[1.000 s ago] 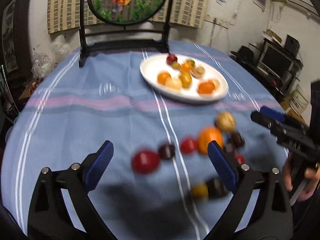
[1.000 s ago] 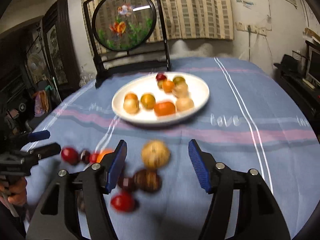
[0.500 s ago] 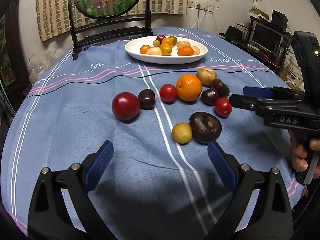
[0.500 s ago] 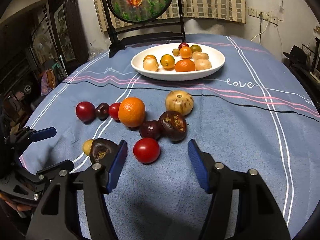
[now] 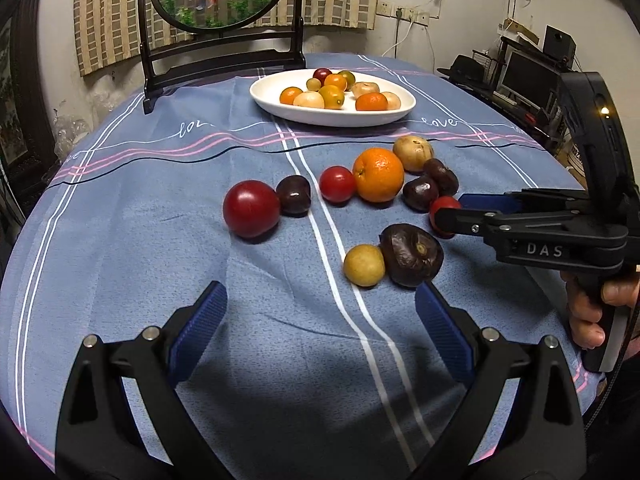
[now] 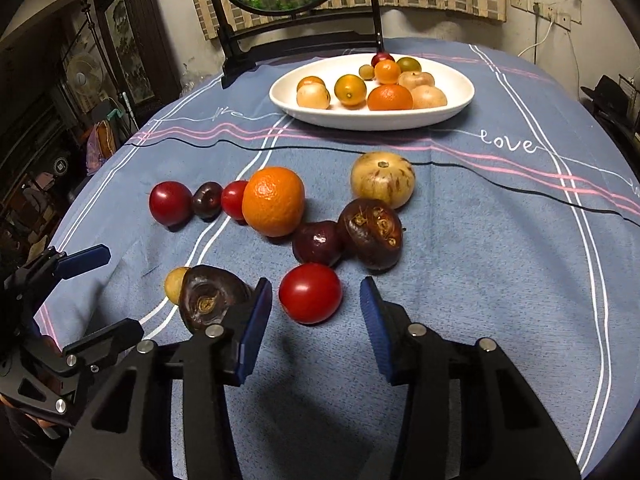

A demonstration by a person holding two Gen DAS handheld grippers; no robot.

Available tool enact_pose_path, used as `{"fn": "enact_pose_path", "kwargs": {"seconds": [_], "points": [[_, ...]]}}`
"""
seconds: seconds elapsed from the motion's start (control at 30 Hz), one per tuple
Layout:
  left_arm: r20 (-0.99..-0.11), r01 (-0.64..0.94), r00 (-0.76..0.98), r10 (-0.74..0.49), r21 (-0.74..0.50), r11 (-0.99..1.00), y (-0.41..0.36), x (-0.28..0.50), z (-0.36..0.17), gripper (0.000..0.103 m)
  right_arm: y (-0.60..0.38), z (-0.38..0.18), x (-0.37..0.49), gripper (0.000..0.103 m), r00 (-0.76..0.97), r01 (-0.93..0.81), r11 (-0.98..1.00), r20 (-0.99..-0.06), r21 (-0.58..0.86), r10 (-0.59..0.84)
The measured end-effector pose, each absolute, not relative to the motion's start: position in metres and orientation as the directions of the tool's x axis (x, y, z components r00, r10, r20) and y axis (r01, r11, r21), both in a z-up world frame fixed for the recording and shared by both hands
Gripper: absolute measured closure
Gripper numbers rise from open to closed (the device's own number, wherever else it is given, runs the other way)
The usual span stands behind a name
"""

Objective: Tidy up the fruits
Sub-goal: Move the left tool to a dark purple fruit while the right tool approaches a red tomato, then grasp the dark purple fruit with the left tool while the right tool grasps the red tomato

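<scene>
Loose fruit lies on the blue tablecloth: an orange (image 6: 274, 201), a tan round fruit (image 6: 382, 179), dark purple fruits (image 6: 370, 234), red fruits and a small yellow one (image 5: 363, 265). A white oval plate (image 6: 452, 106) at the back holds several fruits. My right gripper (image 6: 316, 318) is open and low, its pads either side of a red tomato (image 6: 310, 298), with gaps on both sides. It also shows in the left wrist view (image 5: 460, 208). My left gripper (image 5: 320, 320) is open and empty, short of the yellow fruit and a wrinkled purple fruit (image 5: 412, 256).
A round goldfish screen on a black stand (image 5: 224, 46) stands behind the plate. The table edge curves away on the left and right. A monitor and shelves (image 5: 528, 68) stand off to the right, and dark furniture (image 6: 100, 80) off to the left.
Both grippers have pulled back and dropped lower over the table. The right gripper has moved in so that its pads now flank the red tomato. The blur has cleared.
</scene>
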State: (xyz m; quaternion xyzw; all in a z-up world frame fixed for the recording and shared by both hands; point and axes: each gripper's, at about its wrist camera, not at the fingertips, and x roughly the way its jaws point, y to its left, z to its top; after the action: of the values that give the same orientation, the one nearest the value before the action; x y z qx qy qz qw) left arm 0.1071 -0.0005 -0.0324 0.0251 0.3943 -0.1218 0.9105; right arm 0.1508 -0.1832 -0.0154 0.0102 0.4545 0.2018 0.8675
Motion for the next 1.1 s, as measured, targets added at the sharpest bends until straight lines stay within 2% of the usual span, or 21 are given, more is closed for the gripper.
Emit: {"fn": "enact_pose_path", "kwargs": {"seconds": [0.23,0.33,0.4,0.5,0.63,0.73,0.77,0.83,0.9,0.97,1.1], "points": [[-0.728,0.24,0.655,-0.201,-0.052,0.969,-0.001,0.108,-0.033,0.006,-0.18,-0.019,0.154,0.058,0.485,-0.341,0.917,-0.798,0.206,0.359],[-0.728,0.24,0.655,-0.201,-0.052,0.969,-0.001,0.109,-0.033,0.006,-0.179,-0.022,0.156,0.062,0.472,-0.337,0.918,-0.806,0.208,0.356],[-0.73,0.241,0.653,-0.2,-0.049,0.969,-0.001,0.109,-0.033,0.006,-0.179,-0.021,0.155,0.069,0.471,-0.342,0.915,-0.804,0.214,0.364],[-0.733,0.253,0.648,-0.207,-0.048,0.966,-0.003,0.11,-0.034,0.006,-0.183,-0.02,0.155,0.07,0.48,-0.33,0.916,-0.796,0.227,0.37],[-0.702,0.364,0.651,-0.289,-0.046,0.93,-0.013,0.107,-0.026,0.006,-0.204,-0.015,0.152,0.07,0.522,-0.283,0.91,-0.748,0.302,0.41],[-0.662,0.466,0.679,-0.317,0.054,0.883,-0.03,0.104,-0.02,0.007,-0.221,-0.014,0.149,0.07,0.537,-0.248,0.897,-0.719,0.365,0.441],[-0.655,0.498,0.685,-0.318,0.104,0.861,-0.038,0.105,-0.02,0.01,-0.223,-0.014,0.148,0.07,0.54,-0.241,0.896,-0.715,0.373,0.444],[-0.665,0.545,0.675,-0.319,0.159,0.823,-0.048,0.111,-0.023,0.027,-0.225,-0.013,0.147,0.07,0.543,-0.239,0.892,-0.709,0.384,0.451],[-0.699,0.591,0.633,-0.334,0.157,0.791,-0.055,0.123,-0.028,0.046,-0.225,-0.011,0.146,0.07,0.547,-0.246,0.889,-0.703,0.385,0.455],[-0.727,0.617,0.593,-0.347,0.133,0.775,-0.058,0.132,-0.034,0.049,-0.225,-0.011,0.147,0.07,0.544,-0.247,0.887,-0.702,0.389,0.46],[-0.739,0.651,0.548,-0.391,0.083,0.755,-0.057,0.138,-0.036,0.049,-0.228,-0.013,0.148,0.07,0.54,-0.24,0.882,-0.7,0.405,0.468]]}}
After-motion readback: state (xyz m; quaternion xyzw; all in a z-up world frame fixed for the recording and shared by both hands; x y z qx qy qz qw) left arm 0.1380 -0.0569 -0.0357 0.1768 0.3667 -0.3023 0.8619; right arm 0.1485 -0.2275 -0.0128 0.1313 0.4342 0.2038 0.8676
